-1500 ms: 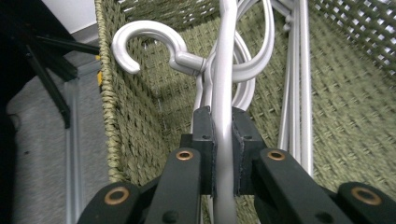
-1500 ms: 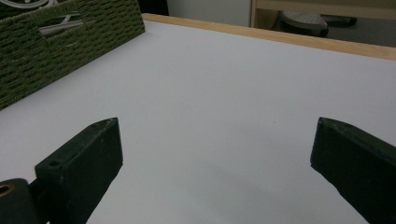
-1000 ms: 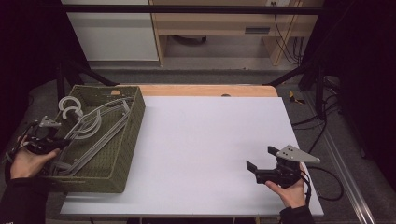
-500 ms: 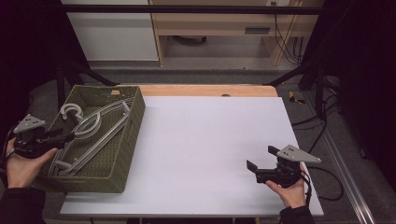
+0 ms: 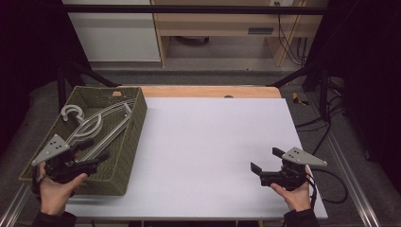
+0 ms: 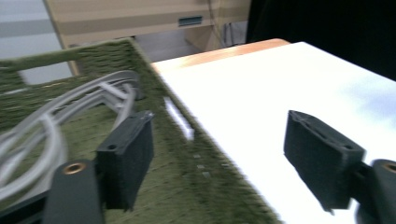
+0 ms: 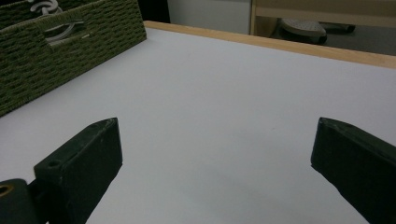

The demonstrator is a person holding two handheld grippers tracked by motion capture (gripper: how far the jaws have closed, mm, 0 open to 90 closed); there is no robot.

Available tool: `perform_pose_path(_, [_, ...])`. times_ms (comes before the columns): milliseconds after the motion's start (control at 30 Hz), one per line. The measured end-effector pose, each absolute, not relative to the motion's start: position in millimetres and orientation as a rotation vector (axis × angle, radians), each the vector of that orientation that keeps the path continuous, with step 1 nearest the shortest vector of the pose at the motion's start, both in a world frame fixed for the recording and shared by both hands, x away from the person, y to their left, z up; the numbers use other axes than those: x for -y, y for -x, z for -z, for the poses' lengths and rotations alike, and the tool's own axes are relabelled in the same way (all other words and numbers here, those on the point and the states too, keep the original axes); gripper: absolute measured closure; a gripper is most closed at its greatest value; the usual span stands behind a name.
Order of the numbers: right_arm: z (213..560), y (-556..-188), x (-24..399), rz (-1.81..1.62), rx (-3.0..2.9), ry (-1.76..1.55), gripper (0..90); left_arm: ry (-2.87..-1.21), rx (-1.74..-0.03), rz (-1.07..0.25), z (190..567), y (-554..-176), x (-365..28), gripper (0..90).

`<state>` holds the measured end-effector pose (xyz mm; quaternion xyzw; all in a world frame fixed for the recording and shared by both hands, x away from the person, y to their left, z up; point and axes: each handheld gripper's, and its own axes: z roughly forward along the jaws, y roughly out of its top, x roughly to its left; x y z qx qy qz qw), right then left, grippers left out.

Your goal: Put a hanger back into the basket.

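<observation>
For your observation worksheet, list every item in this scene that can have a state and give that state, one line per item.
left gripper: jaws have just been opening, nothing between them, over the basket's near end.
right gripper: open, empty, above the table.
hangers: lying flat inside the basket, not gripped.
basket: upright at the table's left edge, holding the hangers.
table: white top bare between the basket and right gripper.

No readable text, label or number appears anywhere.
</observation>
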<state>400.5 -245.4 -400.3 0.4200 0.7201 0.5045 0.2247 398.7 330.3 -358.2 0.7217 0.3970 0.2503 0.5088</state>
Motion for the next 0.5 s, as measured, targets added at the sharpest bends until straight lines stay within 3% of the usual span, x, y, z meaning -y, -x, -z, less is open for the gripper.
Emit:
perform_pose_path(200, [400, -398, 249, -1.407, -1.972, -1.150, 2.2, -1.758, -0.924, -0.567, 378, -391, -313, 12.8])
perform_pose_path(500, [401, -396, 250, -1.429, -1.964, -1.144, 1.7, -1.783, -0.874, -0.550, 391, -388, -297, 10.2])
